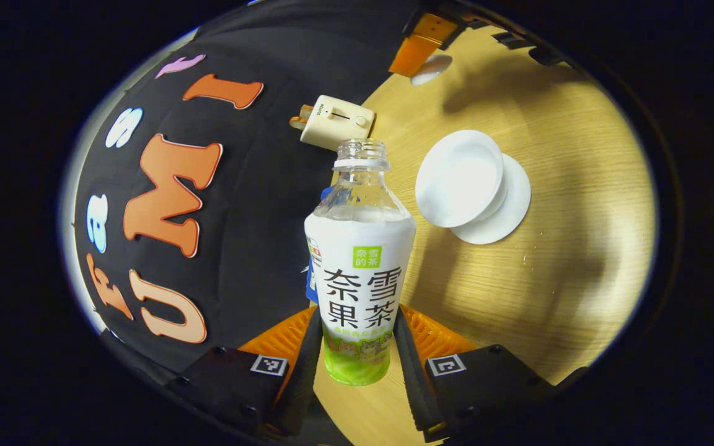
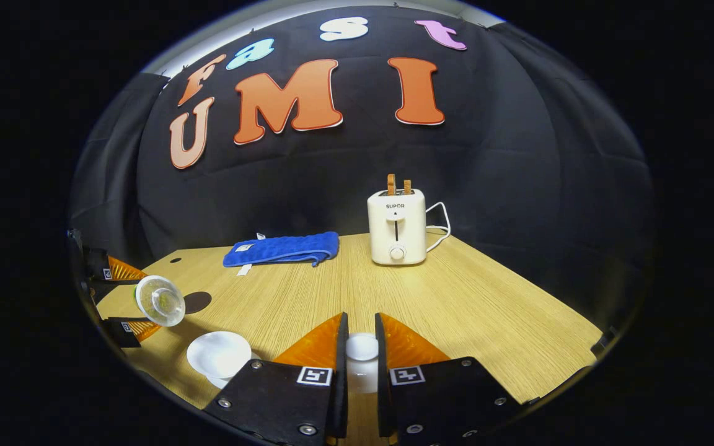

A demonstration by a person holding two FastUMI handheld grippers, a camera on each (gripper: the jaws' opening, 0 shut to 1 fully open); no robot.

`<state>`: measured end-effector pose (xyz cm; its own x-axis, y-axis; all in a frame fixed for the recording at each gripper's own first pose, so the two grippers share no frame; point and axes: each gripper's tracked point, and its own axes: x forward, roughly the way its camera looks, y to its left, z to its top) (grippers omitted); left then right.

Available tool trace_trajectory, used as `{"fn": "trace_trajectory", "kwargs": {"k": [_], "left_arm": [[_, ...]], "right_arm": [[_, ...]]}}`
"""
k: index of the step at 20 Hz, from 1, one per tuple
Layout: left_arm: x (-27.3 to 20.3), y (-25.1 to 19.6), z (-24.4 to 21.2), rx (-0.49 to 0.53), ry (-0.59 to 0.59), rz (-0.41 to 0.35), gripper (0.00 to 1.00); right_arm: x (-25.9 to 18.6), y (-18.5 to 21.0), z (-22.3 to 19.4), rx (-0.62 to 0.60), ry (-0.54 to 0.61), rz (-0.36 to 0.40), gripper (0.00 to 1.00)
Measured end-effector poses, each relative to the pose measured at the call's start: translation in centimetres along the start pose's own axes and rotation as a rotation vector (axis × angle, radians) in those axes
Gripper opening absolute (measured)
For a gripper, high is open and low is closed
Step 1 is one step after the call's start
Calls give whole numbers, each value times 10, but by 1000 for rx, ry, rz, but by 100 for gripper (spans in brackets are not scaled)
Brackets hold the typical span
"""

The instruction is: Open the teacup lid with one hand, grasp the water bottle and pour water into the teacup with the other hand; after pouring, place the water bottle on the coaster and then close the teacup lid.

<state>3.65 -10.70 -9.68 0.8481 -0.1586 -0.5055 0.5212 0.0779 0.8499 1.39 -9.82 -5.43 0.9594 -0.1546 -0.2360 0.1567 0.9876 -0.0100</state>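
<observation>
1. In the left gripper view we see the left gripper (image 1: 357, 347) with both fingers pressed on the lower body of the uncapped water bottle (image 1: 359, 266), mouth pointing toward the toaster (image 1: 334, 122).
2. The open teacup (image 1: 460, 178) sits on its saucer (image 1: 506, 210) on the wooden table (image 1: 574, 260), just beside the bottle.
3. In the right gripper view the right gripper (image 2: 361, 353) pinches the white teacup lid (image 2: 362, 347) by its knob, well apart from the teacup.
4. A blue towel (image 2: 282, 249) lies near the wall; a dark round coaster (image 2: 198, 302) lies beside the bottle.
</observation>
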Motion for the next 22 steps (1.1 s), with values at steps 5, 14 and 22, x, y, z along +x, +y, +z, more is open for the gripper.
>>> {"fn": "trace_trajectory", "kwargs": {"k": [5,14,22], "left_arm": [[4,8,-9,127,42,-9,67],[3,18,-3,332,50,-12,67],[3,30,-1,532,75,-1,67]], "right_arm": [[-2,0,0,1,0,4,19],[-1,3,-1,-6,7,8,19],[-1,3,-3,-7,13,9,19]]}}
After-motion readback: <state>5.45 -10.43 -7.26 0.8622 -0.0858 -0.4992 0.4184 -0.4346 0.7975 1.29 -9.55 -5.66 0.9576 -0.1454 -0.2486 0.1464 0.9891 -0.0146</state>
